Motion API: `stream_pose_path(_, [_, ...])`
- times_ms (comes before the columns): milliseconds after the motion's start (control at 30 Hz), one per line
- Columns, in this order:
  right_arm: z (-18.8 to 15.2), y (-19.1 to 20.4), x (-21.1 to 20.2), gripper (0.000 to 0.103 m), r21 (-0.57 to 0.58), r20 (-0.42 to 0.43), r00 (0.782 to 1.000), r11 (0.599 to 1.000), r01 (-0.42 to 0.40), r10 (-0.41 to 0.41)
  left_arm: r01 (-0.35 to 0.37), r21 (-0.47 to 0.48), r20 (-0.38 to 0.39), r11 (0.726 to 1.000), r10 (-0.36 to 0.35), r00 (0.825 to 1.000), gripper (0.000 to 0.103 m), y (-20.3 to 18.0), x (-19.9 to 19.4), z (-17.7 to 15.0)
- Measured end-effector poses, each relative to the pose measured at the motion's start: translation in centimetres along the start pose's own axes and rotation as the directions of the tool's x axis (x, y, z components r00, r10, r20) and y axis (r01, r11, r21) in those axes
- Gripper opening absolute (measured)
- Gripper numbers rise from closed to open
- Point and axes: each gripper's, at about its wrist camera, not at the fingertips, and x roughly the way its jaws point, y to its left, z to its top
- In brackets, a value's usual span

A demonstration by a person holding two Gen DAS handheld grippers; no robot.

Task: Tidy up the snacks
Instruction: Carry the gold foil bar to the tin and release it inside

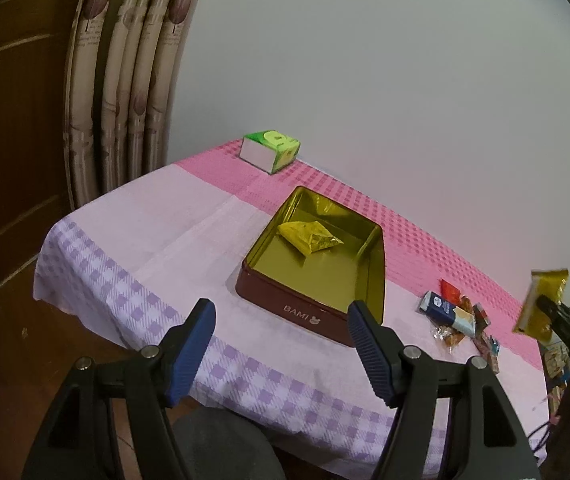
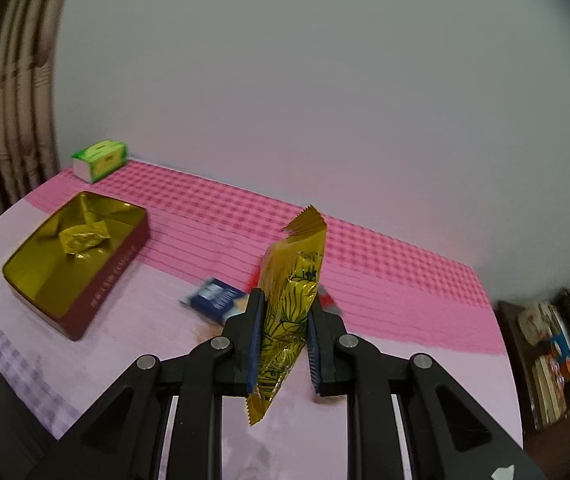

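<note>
A dark red tin (image 1: 285, 300) with a gold inside stands open on the table, with one gold snack packet (image 1: 309, 235) lying in it. My left gripper (image 1: 281, 316) hangs open just in front of the tin, nothing between its fingers. My right gripper (image 2: 285, 300) is shut on a second gold snack packet (image 2: 293, 300), held upright above the table to the right of the tin (image 2: 97, 296). That held packet (image 1: 541, 300) shows at the right edge of the left wrist view. A blue packet (image 1: 447, 312) and small wrapped sweets (image 1: 481, 328) lie right of the tin.
A green and white tissue pack (image 1: 271, 150) sits at the far left corner of the table, by the wall. Curtains (image 1: 125, 100) hang at the left. The pink and lilac checked tablecloth (image 1: 165, 232) is bare left of the tin. Stacked books (image 2: 557, 348) stand off the table's right end.
</note>
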Motion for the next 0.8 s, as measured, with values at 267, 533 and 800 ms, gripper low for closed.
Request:
stream_pose_path(267, [3.8,8.1,1.1,0.017,-0.111,0.028,0.995,0.99,-0.093,0.097,0.008,-0.026,-0.01,1.0,-0.008,1.0,0.07,0.5,0.3,0.2])
stream_pose_path(533, [6.6,15.0,2.0,0.017,-0.183,0.038,0.984,0.969,-0.165,0.175,0.01,-0.054,-0.024,0.998,-0.011,1.0,0.07,1.2,0.7,0.4])
stream_pose_path(800, [6.9,21.3,3.6,0.017,-0.247,-0.001,0.971,0.941,-0.231,0.238,0.002,-0.08,-0.034,0.997,-0.004,0.999,0.07,1.8,1.1,0.5])
